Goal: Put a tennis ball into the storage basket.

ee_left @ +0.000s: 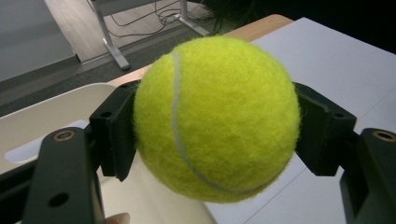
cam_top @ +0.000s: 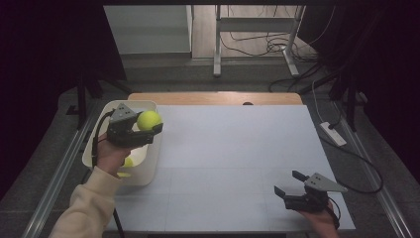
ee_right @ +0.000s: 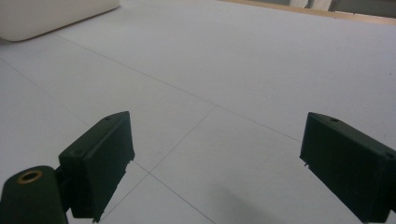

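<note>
A yellow-green tennis ball is clamped between the black jaws of my left gripper, which is shut on it. It hangs over the right rim of a white bin at the table's left edge. Another yellow ball lies inside the bin, partly hidden by the hand. My right gripper rests low over the white table top near the front right corner. Its jaws stand wide apart, with bare table between them.
The white bin shows at the far upper left of the right gripper view. A wooden strip runs along the table's far edge. Beyond it stand a metal frame and cables on the floor. A power strip lies right of the table.
</note>
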